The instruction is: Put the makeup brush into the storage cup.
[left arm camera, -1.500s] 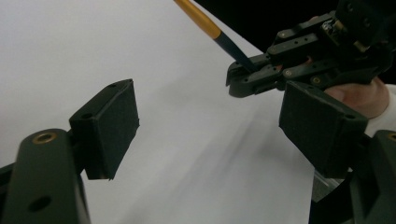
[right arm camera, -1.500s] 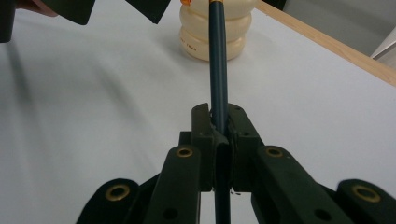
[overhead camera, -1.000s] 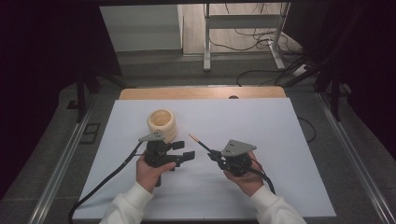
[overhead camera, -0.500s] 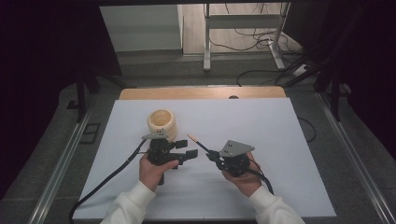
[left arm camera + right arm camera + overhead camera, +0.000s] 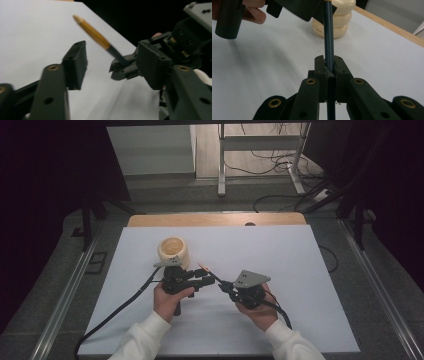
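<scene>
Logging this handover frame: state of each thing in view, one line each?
right gripper: shut on the pencil's dark end.
pencil: held off the table, tilted, orange end free, in the gap of the left gripper's jaws, untouched by them.
left gripper: open, jaws have just been closing around the pencil.
cream holder: upright on the table, looks empty, untouched.
white table sheet: flat.

A pot (image 5: 173, 251) stands on the table (image 5: 310, 270), behind the left gripper (image 5: 209, 281) — the right gripper (image 5: 225, 284) is beside it, a pencil (image 5: 206, 270) between them — both before the person.
</scene>
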Demonstrator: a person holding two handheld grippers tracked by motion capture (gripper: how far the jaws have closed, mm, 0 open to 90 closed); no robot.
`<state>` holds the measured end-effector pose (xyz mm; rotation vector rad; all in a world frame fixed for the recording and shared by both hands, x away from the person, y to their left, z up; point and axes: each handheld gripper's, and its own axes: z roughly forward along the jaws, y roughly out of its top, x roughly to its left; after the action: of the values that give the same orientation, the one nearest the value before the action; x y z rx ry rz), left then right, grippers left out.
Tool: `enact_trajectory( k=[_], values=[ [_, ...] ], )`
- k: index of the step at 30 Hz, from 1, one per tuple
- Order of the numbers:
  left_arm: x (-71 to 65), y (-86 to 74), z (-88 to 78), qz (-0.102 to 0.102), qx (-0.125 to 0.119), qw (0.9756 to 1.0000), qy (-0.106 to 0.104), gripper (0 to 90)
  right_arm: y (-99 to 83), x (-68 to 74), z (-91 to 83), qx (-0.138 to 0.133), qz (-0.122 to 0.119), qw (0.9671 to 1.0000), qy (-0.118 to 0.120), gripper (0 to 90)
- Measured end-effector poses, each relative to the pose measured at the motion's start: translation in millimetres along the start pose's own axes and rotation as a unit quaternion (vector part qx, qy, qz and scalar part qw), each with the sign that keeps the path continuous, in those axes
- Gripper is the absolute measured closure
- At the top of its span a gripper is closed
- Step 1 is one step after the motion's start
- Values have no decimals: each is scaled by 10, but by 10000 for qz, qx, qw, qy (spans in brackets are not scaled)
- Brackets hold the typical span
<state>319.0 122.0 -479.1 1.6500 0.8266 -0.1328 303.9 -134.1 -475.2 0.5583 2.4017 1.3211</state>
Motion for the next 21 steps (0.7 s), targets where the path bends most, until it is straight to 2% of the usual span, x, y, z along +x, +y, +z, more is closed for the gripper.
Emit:
enact_trajectory(
  k=[4,12,18,21],
  values=[
    [2,8,11,42,-30,9999,-109,526,2,11,12,-13,5,10000,9,838],
    [12,23,11,3,-193,9995,-231,755,-4,11,30,-4,4,10000,60,836],
    [2,24,12,-97,-276,9986,-448,824,-4,20,45,23,-39,10000,58,835],
    [-2,30,-2,-63,-254,9987,-443,833,-6,20,50,28,-39,10000,70,829]
  ],
)
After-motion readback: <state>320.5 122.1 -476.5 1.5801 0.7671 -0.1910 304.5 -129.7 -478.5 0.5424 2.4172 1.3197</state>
